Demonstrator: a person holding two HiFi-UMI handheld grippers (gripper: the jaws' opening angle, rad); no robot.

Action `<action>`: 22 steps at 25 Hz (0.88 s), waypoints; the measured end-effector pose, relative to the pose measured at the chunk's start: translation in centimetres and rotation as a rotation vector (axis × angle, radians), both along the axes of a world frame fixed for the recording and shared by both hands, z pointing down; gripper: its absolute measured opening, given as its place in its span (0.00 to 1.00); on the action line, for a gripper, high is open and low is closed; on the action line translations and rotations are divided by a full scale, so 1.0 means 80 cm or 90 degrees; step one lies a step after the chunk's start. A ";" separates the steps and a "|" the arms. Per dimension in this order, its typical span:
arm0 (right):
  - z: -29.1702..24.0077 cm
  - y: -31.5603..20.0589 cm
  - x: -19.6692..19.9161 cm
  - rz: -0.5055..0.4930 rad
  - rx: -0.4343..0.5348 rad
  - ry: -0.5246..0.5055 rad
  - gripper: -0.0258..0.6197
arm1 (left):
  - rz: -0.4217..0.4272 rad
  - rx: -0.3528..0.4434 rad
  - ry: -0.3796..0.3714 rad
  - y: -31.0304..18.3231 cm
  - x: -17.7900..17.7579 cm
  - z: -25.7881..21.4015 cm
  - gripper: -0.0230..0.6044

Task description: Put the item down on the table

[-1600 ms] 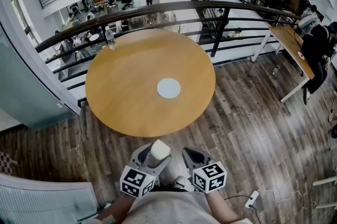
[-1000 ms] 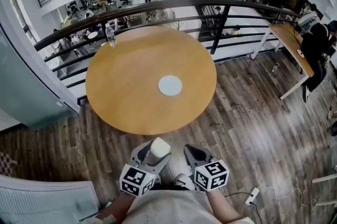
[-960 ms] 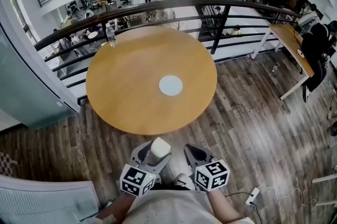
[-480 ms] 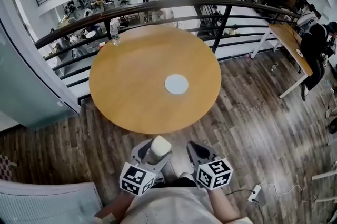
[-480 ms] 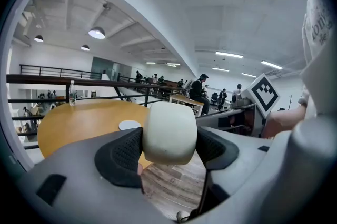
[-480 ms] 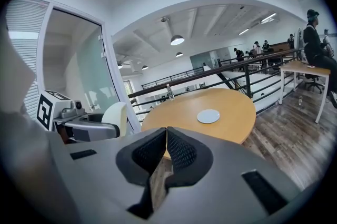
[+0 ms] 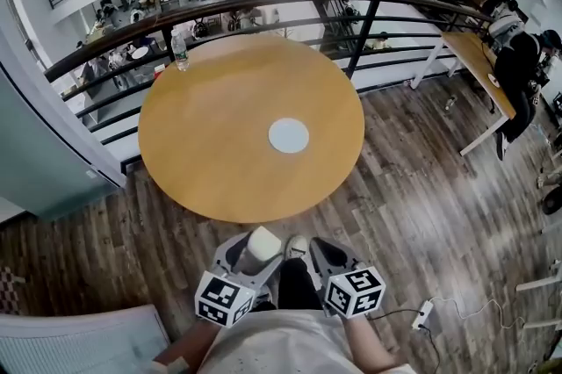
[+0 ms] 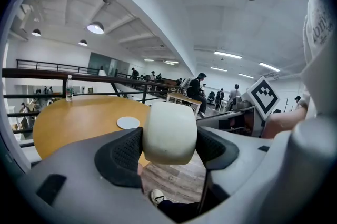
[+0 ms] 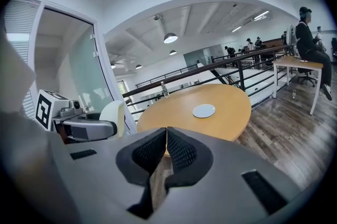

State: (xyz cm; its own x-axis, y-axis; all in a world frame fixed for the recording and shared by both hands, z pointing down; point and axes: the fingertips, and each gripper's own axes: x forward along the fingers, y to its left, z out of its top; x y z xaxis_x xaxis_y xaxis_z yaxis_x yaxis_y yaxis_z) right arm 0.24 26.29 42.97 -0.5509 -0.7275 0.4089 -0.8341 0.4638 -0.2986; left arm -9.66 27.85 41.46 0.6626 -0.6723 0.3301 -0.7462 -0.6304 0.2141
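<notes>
Two grippers were held low and close to the person's body, side by side, both short of the near edge of the round wooden table (image 7: 211, 161). The left gripper (image 7: 255, 251) had its jaws closed against the two sides of a cream-white rounded item (image 8: 169, 133). The item stood upright between the black ribbed pads (image 8: 122, 153) and rose above them. In the head view it showed against the plank floor (image 7: 413, 188), apart from the tabletop, with the toe of a shoe (image 7: 297, 247) just beside it. The right gripper (image 9: 166, 138) had its jaws pressed together, the ribbed faces meeting along a thin seam with nothing between them. On the table a flat pale disc (image 7: 288, 136) lay near the middle, and a clear water bottle (image 7: 179, 50) stood upright at the far left rim. A dark curved railing (image 7: 263, 2) ran just behind the table. Off to the right, well apart, a person in dark clothes (image 7: 518, 65) sat at a light wooden desk (image 7: 474, 65).
</notes>
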 end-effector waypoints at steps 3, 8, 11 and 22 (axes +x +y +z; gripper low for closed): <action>0.005 -0.017 0.002 -0.004 -0.004 -0.003 0.08 | -0.006 0.001 -0.005 -0.017 0.003 0.002 0.55; 0.007 -0.062 0.005 -0.026 0.001 0.002 0.08 | -0.019 -0.007 -0.010 -0.058 0.011 0.007 0.55; 0.010 -0.099 0.016 -0.036 0.016 0.047 0.08 | -0.026 -0.012 -0.014 -0.092 0.021 0.009 0.55; 0.013 -0.262 0.060 -0.081 0.022 0.076 0.08 | -0.091 -0.005 -0.066 -0.253 0.050 0.027 0.55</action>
State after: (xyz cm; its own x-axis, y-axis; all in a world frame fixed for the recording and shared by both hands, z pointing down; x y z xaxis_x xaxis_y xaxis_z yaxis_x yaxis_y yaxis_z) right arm 5.02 5.35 44.00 -0.5889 -0.6699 0.4521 -0.7964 0.5763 -0.1833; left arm -5.67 7.59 43.59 0.5219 -0.7547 0.3976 -0.8468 -0.5144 0.1351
